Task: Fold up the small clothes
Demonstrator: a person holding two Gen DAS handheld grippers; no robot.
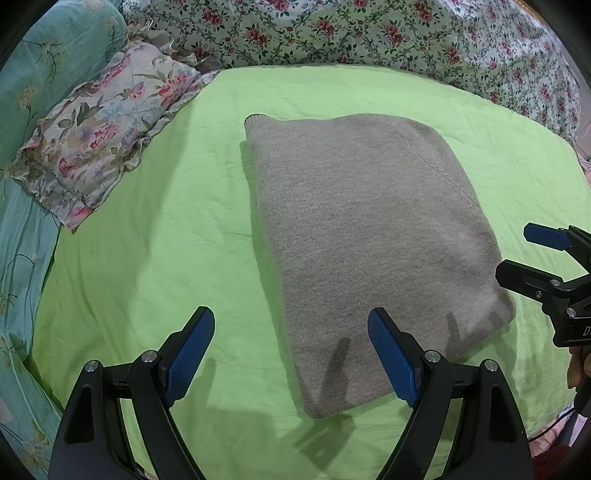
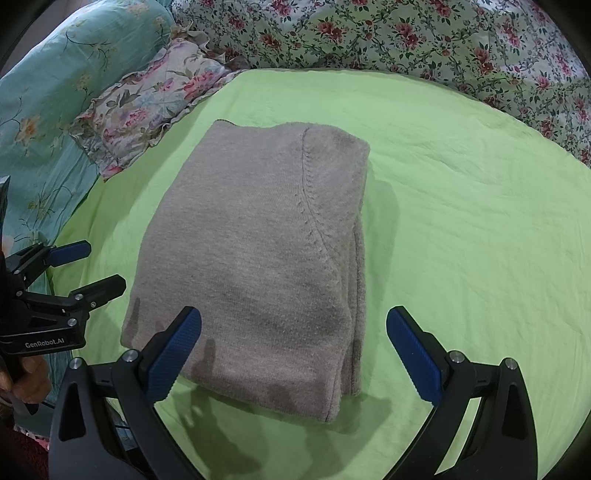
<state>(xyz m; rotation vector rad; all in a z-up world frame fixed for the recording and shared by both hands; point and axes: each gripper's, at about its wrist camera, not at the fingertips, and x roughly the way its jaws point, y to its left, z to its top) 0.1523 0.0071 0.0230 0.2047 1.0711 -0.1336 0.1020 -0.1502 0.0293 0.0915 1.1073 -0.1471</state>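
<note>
Neatly folded into a thick rectangle, the grey knitted garment (image 1: 369,240) lies on the lime-green sheet (image 1: 147,258), its layered edges stacked along the side that shows at the right in the right wrist view, where a raised seam curves down its top face. White lettering reading "GenRobot.AI" is printed on the body of the left gripper (image 2: 88,269) as seen from the right wrist camera; on the right gripper (image 1: 517,254), at the edge of the left wrist view, only the cut-off letter "D" can be read.

Both tools hang above the near edge of the garment without touching it. The left gripper has its blue pads spread wide, one over the bare sheet just beside the garment, the other over the garment's near corner. The right gripper is likewise spread wide, one pad over the garment's near edge, the other over the sheet beside the stacked layers. Their shadows fall on the knit and on the sheet below.

Beyond the garment's far left corner rests a floral frilled pillow (image 1: 99,129), with a teal flowered cover (image 1: 33,74) behind it. A rose-patterned quilt (image 1: 369,33) runs along the far side of the sheet.
</note>
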